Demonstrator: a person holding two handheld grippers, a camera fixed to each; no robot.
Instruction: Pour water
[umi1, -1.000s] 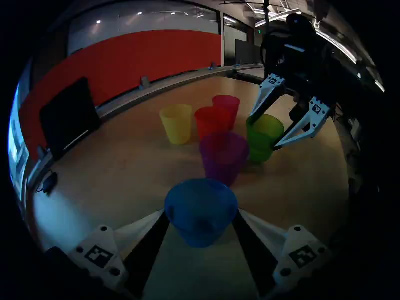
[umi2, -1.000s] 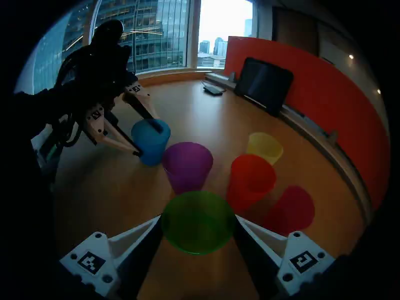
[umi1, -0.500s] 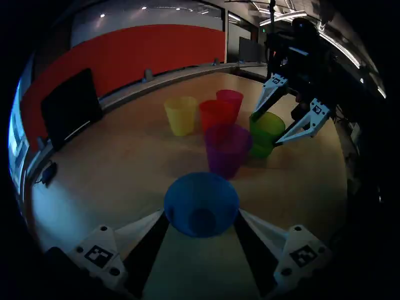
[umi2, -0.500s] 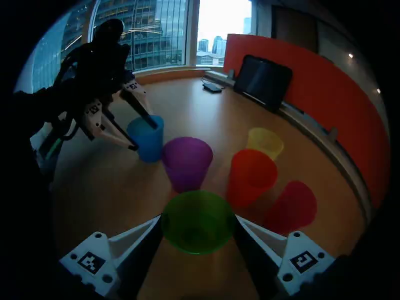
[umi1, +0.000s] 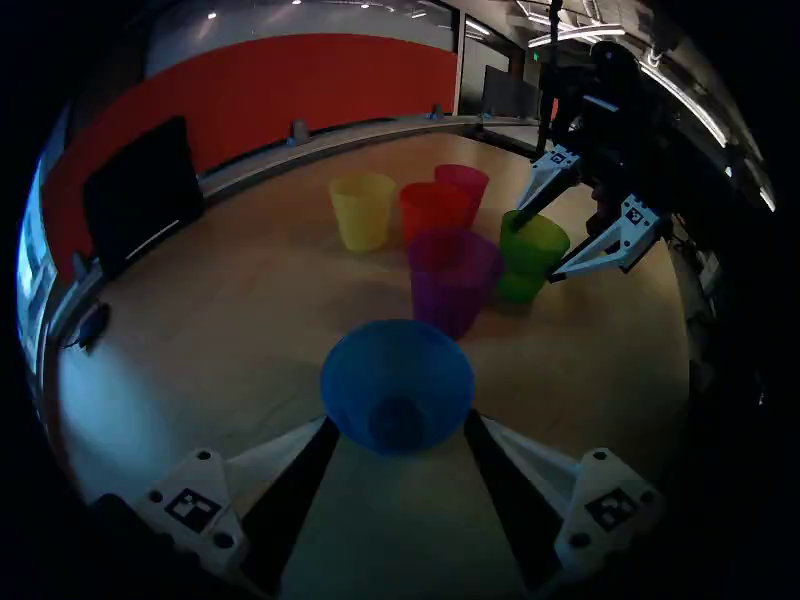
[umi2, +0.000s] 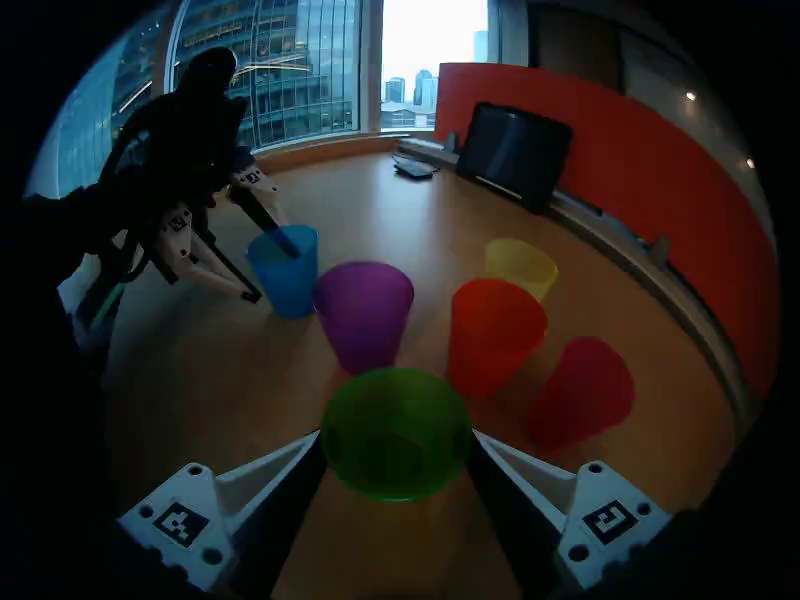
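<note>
The left claw (umi1: 397, 422) pinches the blue cup (umi1: 397, 380) and the right claw (umi2: 396, 437) pinches the green cup (umi2: 396, 430) — I cannot tell if either holds water. Behind them on the desk (umi1: 250, 300) stand a purple cup (umi1: 452, 280), a red cup (umi1: 432, 210), a yellow cup (umi1: 362, 210) and a pink cup (umi1: 462, 185) — six cups.

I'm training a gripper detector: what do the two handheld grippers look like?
Both the left gripper and the right gripper have two white, wedge-shaped fingers with black inner strips. Each finger carries a square black-and-white marker near its base. Seen from across, the body behind is dark and bulky; finer detail is too dim.
</note>
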